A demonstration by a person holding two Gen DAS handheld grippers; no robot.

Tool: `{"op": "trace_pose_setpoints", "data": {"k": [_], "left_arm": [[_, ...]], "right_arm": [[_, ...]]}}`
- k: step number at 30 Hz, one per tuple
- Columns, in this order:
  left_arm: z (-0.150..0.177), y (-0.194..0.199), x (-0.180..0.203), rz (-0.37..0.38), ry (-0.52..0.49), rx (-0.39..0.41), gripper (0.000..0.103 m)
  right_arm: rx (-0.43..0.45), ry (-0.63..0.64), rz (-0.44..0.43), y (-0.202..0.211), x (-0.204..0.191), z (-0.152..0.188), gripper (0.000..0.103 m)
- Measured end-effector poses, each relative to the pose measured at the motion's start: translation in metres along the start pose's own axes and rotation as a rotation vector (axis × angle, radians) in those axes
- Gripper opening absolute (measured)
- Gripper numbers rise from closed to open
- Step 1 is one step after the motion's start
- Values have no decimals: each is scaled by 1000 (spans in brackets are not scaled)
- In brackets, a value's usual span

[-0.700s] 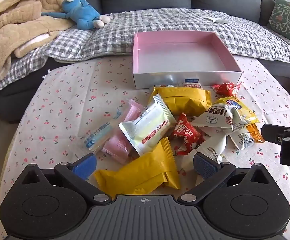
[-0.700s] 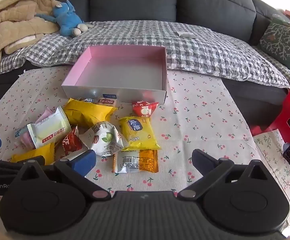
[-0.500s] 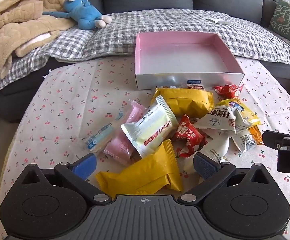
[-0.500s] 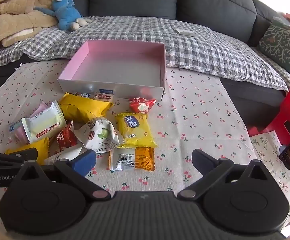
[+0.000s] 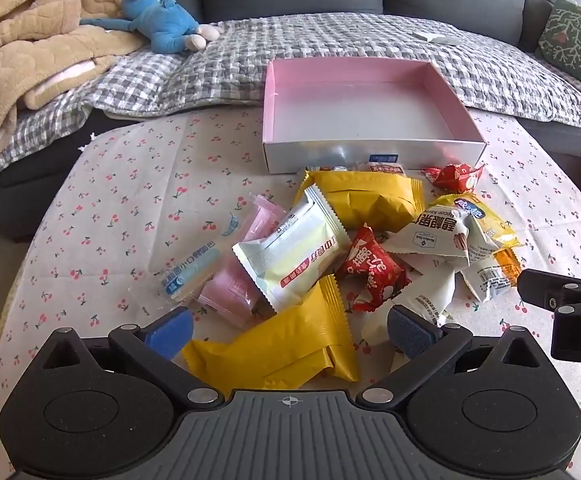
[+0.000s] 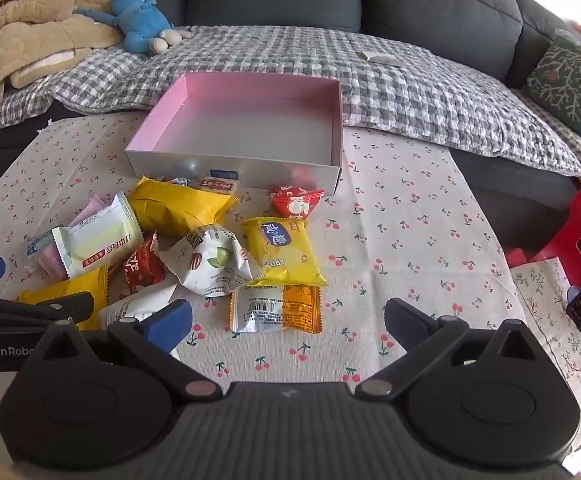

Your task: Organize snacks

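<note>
Left gripper (image 5: 288,330): jaws spread wide, nothing held, yellow packet (image 5: 278,346) lying between blue pads. Right gripper (image 6: 286,322): jaws wide, empty, above orange-white sachet (image 6: 276,308). Snack pile (image 6: 178,248) loose on cherry-print tablecloth (image 6: 402,240). Beyond pile: pink-lined box (image 6: 246,128), empty. Farther: grey sofa (image 6: 430,4), blue plush toy (image 6: 138,20).

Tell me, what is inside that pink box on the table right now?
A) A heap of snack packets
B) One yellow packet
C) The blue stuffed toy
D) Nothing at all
D: the pink box shows only its bare floor, while the snack packets all lie on the tablecloth in front of it.
</note>
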State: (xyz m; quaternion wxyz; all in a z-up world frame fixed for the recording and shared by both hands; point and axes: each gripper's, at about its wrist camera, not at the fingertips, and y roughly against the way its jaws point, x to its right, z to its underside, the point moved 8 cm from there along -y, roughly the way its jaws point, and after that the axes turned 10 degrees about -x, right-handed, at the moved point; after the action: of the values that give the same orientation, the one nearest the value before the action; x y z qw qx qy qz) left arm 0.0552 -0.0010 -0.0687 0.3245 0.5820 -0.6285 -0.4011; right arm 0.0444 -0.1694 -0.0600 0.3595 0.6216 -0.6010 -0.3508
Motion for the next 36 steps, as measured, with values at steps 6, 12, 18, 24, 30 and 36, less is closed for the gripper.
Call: {"op": "trace_pose_setpoints", "data": {"k": [6,12,18,24,30,36], "left_arm": [[0,0,-1,1,1,-1,103],[0,0,-1,1,2,0,103],[0,0,-2,1,3,0,103],[0,0,-4,3,3,-2,103],[0,0,-3,3,3,-2,103],[-1,0,-3,3,3,-2,103]], "right_arm": [[-10,-14,-15,-1,-1,0,103],[-18,-3,-18,-2,-3,0,103],[-27,-1,-23,-3,-3,0,103],[-28,-1,-24,-3,-4,-1,103],[-29,-3,-22,-4,-3,-1,103],[-31,-2,-21,-4,-3,-1,103]]}}
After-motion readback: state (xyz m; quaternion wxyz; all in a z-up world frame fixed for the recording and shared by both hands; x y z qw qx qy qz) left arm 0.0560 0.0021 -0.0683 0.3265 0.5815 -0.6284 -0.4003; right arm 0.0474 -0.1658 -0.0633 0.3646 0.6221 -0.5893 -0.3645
